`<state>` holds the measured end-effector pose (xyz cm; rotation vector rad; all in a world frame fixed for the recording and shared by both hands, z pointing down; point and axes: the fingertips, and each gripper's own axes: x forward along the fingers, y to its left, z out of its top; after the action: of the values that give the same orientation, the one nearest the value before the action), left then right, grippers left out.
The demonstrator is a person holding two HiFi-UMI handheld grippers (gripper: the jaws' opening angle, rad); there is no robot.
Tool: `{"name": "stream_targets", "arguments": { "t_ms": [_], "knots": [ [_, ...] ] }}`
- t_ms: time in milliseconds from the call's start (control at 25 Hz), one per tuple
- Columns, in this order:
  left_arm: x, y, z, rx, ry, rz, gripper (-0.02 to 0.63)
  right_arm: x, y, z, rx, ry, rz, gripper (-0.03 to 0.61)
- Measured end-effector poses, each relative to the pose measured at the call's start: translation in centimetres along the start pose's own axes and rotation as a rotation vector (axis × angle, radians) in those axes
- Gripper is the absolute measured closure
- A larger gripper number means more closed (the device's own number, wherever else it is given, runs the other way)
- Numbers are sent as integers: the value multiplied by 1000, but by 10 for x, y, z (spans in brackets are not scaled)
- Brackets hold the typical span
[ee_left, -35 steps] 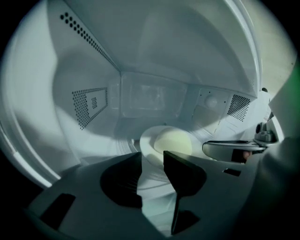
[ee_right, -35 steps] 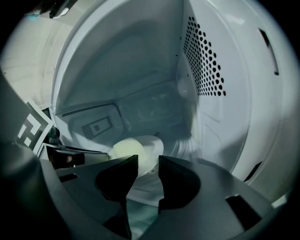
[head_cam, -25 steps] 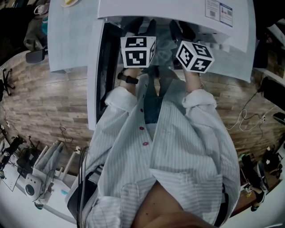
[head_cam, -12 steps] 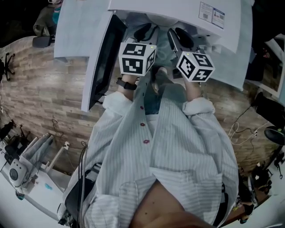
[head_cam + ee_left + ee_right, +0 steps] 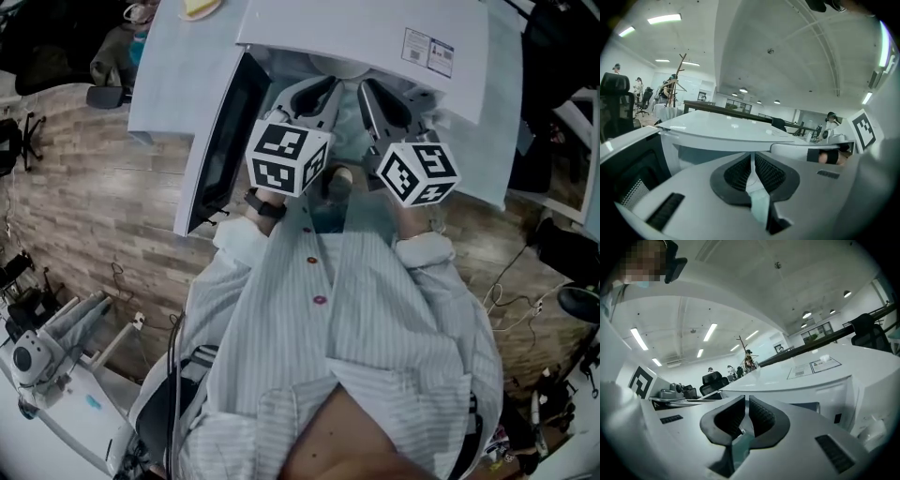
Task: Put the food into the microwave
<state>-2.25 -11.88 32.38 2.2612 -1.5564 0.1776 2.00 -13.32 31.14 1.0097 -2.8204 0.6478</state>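
Head view: the food [image 5: 200,7], a pale yellow piece on what looks like a small dish, lies at the frame's top edge, partly cut off. It rests on the white surface [image 5: 173,75] left of the microwave [image 5: 375,33], beyond the open door [image 5: 220,141]. Not yet inside, by this look; the oven cavity itself is mostly hidden.

Judgement: light, probably soft and easily dented. Better taken by the dish rim and kept level; a smooth rim may slip in the pads.

Before the oven mouth the left tool [image 5: 317,91] has its jaws closing, with a thin slit between the pads and nothing in it. Just beside it, the right tool [image 5: 377,94] has its jaws nearly together too, with a narrow gap, empty. Both are well apart from the food. A striped shirt [image 5: 356,319] fills the lower frame.
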Motion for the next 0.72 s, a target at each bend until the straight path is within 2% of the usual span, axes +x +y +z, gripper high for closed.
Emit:
{"name": "stream_targets", "arguments": {
  "t_ms": [320, 440, 720],
  "knots": [
    [-8, -32, 31, 44, -60, -81, 604, -21, 7, 25, -72, -30, 33, 545],
    [-10, -40, 38, 46, -66, -119, 604, -25, 9, 29, -69, -35, 39, 546],
    [-7, -42, 37, 25, -54, -152, 605, -32, 8, 34, -61, -44, 22, 546]
  ]
}}
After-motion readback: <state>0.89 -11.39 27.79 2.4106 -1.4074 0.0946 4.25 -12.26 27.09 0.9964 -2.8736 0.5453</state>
